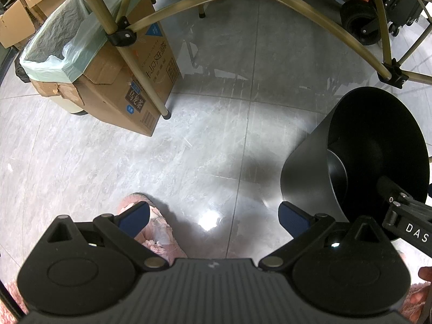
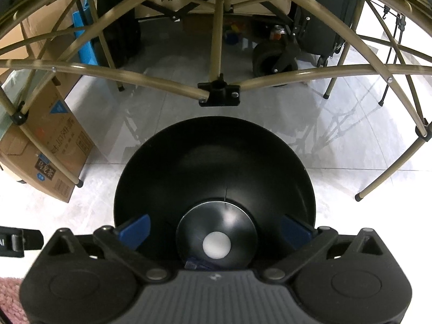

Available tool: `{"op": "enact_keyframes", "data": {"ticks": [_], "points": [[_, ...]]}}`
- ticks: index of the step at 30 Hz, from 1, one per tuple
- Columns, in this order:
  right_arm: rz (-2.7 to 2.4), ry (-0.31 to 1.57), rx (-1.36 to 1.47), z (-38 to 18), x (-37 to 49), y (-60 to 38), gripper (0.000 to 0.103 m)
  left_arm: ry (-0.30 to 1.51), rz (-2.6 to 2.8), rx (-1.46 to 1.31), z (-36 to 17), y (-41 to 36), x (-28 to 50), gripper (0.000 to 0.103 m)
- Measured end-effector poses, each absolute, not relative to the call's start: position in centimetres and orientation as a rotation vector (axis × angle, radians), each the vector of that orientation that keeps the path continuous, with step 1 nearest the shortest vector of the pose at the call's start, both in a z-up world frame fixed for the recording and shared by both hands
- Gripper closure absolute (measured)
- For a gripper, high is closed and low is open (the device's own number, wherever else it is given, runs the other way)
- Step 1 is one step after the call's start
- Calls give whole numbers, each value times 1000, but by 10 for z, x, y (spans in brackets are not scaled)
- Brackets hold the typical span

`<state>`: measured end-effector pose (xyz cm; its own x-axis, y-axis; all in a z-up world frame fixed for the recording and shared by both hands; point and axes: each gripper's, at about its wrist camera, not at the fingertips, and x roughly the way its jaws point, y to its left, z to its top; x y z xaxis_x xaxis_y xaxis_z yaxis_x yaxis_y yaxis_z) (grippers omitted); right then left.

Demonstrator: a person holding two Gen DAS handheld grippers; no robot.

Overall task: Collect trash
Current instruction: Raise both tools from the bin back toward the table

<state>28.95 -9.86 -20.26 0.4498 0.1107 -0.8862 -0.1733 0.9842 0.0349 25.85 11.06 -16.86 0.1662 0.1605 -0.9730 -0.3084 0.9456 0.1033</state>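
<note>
A black round trash bin (image 2: 216, 167) stands on the grey tile floor; it also shows in the left wrist view (image 1: 372, 145) at the right. My right gripper (image 2: 216, 232) is open directly over the bin's mouth, fingers spread wide. On the bin's bottom lie a small white round piece (image 2: 216, 245) and a dark blue scrap (image 2: 197, 264). My left gripper (image 1: 214, 216) is open and empty above the floor, left of the bin. The right gripper's body (image 1: 405, 216) reaches over the bin's rim in the left wrist view.
A cardboard box (image 1: 113, 81) lined with a pale green bag (image 1: 62, 35) stands at the left under a folding table's tan metal legs (image 2: 218, 43). A wheeled cart (image 2: 272, 59) and boxes sit behind. A pink fuzzy slipper (image 1: 156, 229) is below my left gripper.
</note>
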Motion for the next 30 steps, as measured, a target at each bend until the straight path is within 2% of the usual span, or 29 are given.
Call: {"op": "enact_keyframes", "data": {"ticks": [18, 30], "points": [[186, 1075, -56, -197, 288, -100, 0, 1354, 329, -141, -166, 109, 257, 0], [231, 948, -22, -157, 272, -115, 0, 1185, 274, -133, -124, 99, 244, 0]]}}
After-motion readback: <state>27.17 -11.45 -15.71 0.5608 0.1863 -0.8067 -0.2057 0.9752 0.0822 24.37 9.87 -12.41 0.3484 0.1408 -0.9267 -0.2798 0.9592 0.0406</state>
